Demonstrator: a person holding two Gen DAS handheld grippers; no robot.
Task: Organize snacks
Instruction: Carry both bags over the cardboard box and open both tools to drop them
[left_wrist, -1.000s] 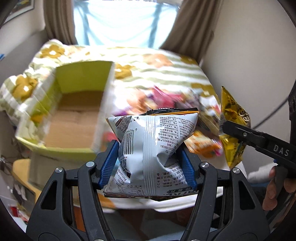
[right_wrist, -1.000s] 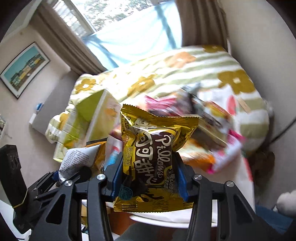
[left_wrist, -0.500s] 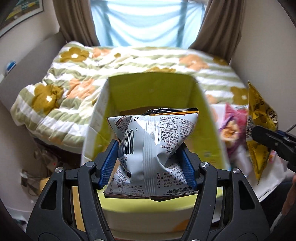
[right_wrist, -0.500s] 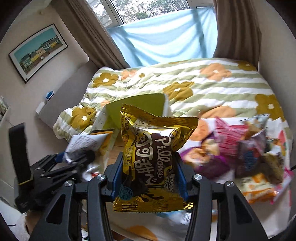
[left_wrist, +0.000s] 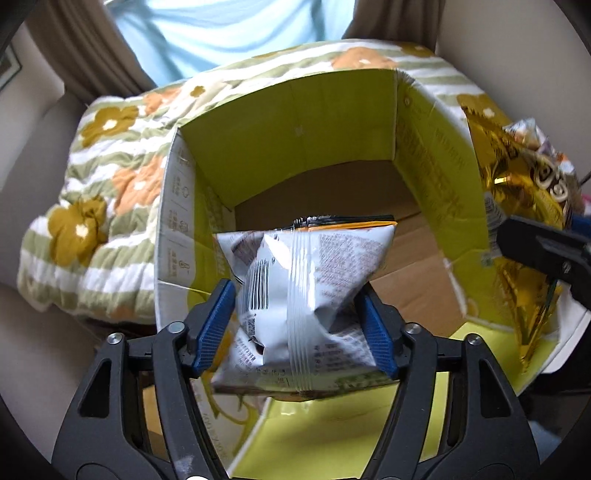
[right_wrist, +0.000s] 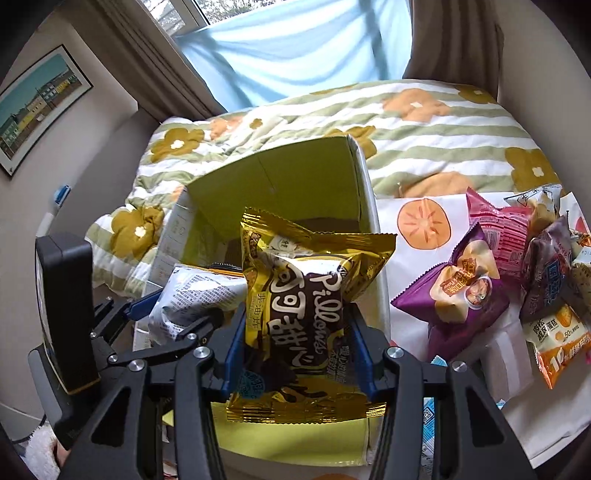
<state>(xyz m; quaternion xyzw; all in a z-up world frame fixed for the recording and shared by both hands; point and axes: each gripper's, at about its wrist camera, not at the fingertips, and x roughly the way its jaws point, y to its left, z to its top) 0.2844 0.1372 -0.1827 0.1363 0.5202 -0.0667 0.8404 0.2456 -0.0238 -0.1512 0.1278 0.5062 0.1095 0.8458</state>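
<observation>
Up close in the left wrist view, the left gripper (left_wrist: 300, 317) clamps a silver snack bag (left_wrist: 306, 295) between its blue pads, the bag's long axis running from 6 to 12 o'clock and its crimped top edge pointing at 12 over the open green box (left_wrist: 295, 122). The box's brown floor shows behind the bag. At 3 o'clock the gold snack bag (left_wrist: 517, 206) hangs beside the box's right wall.

Over in the right wrist view, the right gripper (right_wrist: 295, 343) grips the gold snack bag (right_wrist: 306, 306) at its waist, standing upright with its top seam toward 12, in front of the box (right_wrist: 288, 177). At 9 o'clock sits the silver bag (right_wrist: 195, 295). Loose snack packets (right_wrist: 491, 273) lie on the bed (right_wrist: 424, 122) at 3 o'clock.
</observation>
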